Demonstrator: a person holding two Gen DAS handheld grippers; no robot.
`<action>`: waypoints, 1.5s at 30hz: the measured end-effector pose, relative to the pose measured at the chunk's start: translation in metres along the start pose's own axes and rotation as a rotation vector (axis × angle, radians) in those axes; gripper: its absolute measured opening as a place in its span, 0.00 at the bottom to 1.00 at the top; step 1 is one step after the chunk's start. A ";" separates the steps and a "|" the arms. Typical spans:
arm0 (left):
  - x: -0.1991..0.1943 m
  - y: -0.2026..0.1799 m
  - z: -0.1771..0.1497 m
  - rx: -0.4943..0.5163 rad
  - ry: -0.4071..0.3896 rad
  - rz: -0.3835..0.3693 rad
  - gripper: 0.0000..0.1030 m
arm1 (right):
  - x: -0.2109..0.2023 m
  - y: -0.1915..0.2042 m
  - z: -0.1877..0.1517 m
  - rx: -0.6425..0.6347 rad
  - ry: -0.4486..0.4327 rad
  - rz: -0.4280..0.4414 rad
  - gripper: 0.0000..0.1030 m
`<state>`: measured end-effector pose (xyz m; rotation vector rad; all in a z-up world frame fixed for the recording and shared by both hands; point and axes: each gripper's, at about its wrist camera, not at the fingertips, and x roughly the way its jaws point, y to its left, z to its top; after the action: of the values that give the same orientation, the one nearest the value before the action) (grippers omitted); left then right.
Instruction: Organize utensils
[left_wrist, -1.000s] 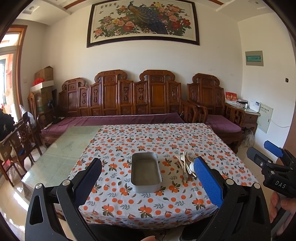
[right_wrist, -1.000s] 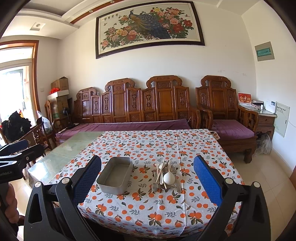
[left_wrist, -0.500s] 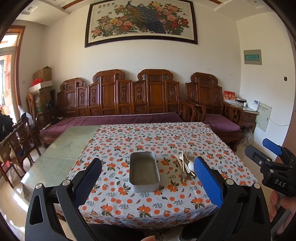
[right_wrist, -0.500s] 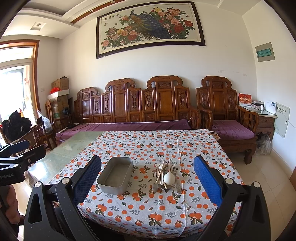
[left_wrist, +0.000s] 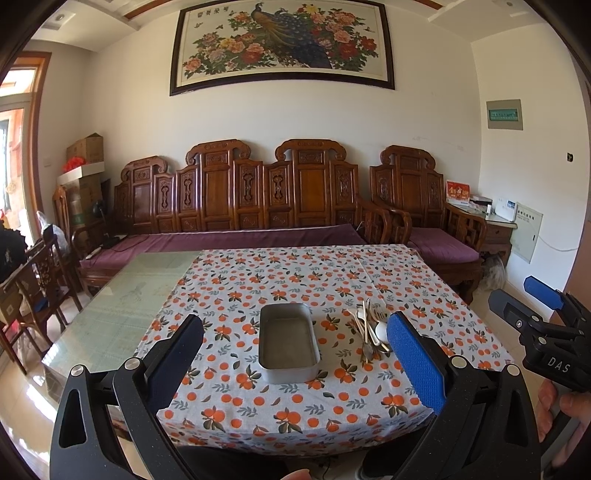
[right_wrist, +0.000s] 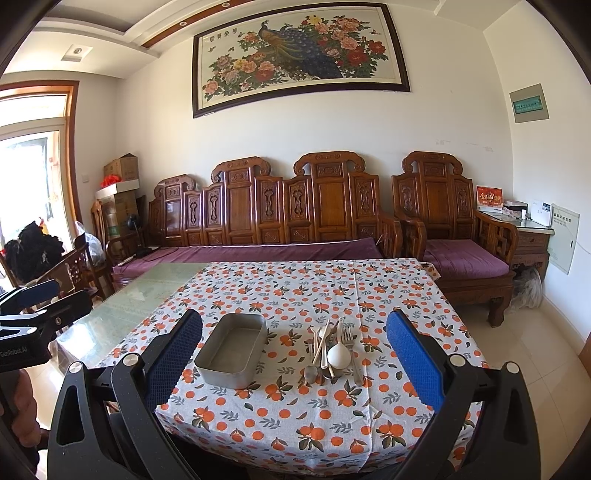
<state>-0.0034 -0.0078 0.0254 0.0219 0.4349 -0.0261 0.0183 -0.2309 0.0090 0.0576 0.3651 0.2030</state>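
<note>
An empty rectangular metal tin (left_wrist: 289, 342) (right_wrist: 231, 349) sits on the orange-patterned tablecloth (left_wrist: 295, 280) (right_wrist: 295, 288). To its right lies a pile of utensils (left_wrist: 369, 332) (right_wrist: 330, 350): a white spoon (right_wrist: 338, 356), a fork (right_wrist: 349, 339), chopsticks and metal spoons. My left gripper (left_wrist: 295, 365) is open and empty, held back before the table's near edge. My right gripper (right_wrist: 295, 365) is open and empty, also short of the table. Each gripper shows at the other view's edge.
A carved wooden bench with purple cushions (left_wrist: 236, 236) stands behind the table. A wooden armchair (right_wrist: 454, 240) is at the back right. Wooden chairs (left_wrist: 33, 284) stand at the left. The table's left part is bare glass (left_wrist: 122, 295).
Both views have shifted slightly; the table sits a little lower and farther in the left wrist view. Both grippers stay open and empty.
</note>
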 end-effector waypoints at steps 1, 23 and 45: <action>0.000 0.000 -0.003 0.000 -0.001 -0.001 0.94 | 0.000 0.000 0.000 0.000 0.001 0.000 0.97; 0.037 -0.001 -0.021 0.008 0.072 -0.013 0.94 | 0.029 -0.014 -0.008 0.011 0.047 0.003 0.97; 0.186 -0.025 -0.050 0.103 0.284 -0.172 0.93 | 0.199 -0.080 -0.063 0.007 0.294 0.035 0.66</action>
<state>0.1433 -0.0353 -0.0983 0.0905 0.7181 -0.2167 0.1928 -0.2666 -0.1267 0.0414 0.6584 0.2456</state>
